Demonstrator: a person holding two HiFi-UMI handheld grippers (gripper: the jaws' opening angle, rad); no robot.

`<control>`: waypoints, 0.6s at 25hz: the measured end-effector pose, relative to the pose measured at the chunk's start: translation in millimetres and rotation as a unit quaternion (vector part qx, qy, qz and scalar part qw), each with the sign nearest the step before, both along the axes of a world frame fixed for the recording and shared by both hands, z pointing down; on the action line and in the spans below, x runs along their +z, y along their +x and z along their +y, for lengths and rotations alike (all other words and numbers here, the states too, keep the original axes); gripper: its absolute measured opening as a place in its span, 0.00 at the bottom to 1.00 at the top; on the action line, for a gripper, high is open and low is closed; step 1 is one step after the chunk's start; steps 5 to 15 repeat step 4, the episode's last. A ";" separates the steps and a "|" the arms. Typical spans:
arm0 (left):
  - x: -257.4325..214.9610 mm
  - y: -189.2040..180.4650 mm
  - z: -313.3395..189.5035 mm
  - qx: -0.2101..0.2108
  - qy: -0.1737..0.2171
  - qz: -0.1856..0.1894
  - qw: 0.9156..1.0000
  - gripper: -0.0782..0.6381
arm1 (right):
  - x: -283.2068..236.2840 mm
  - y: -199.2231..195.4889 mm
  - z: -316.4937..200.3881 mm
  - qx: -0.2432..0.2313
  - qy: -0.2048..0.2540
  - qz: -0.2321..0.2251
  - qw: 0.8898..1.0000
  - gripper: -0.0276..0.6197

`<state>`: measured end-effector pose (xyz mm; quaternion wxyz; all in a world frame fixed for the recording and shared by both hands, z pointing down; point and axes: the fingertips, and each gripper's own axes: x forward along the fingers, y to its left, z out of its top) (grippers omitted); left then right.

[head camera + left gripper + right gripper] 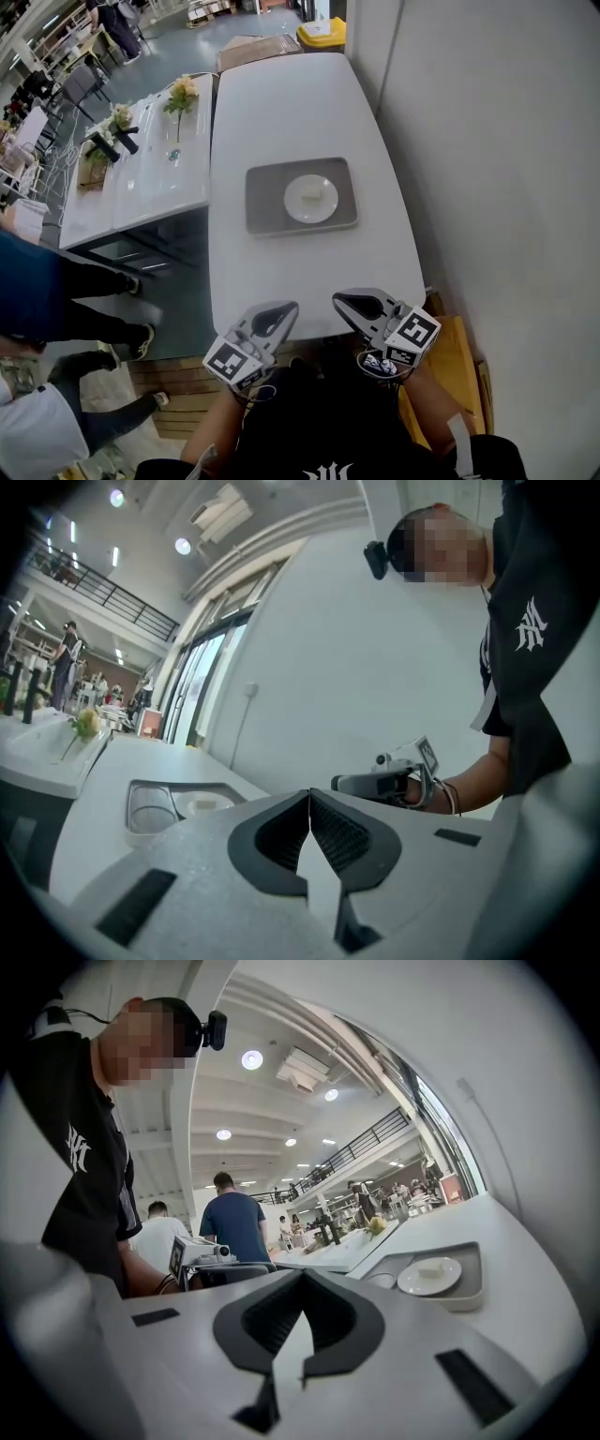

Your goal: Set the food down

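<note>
white surface (pixel 300 112) runs up the middle of the frame, with a grey tray (pixel 267 220) at its centre. low in the frame, the left gripper (pixel 286 309) and right gripper (pixel 342 302) have jaws pressed together, empty. the tray holds a white plate (pixel 295 208) carrying a small pale food piece (pixel 433 1268).
</note>
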<state>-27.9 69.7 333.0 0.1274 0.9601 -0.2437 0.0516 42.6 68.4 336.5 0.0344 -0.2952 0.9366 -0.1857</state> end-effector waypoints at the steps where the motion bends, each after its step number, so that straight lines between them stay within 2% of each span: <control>1: -11.6 -0.7 3.7 0.004 0.012 0.009 1.000 0.12 | -4.4 -1.4 7.1 0.008 -0.002 0.001 1.000 0.05; 4: -52.5 -3.3 21.0 0.025 0.054 0.037 0.998 0.12 | -21.3 -8.2 32.2 0.032 -0.004 0.000 0.999 0.05; 15: -52.5 -3.3 21.0 0.025 0.054 0.037 0.998 0.12 | -21.3 -8.2 32.2 0.032 -0.004 0.000 0.999 0.05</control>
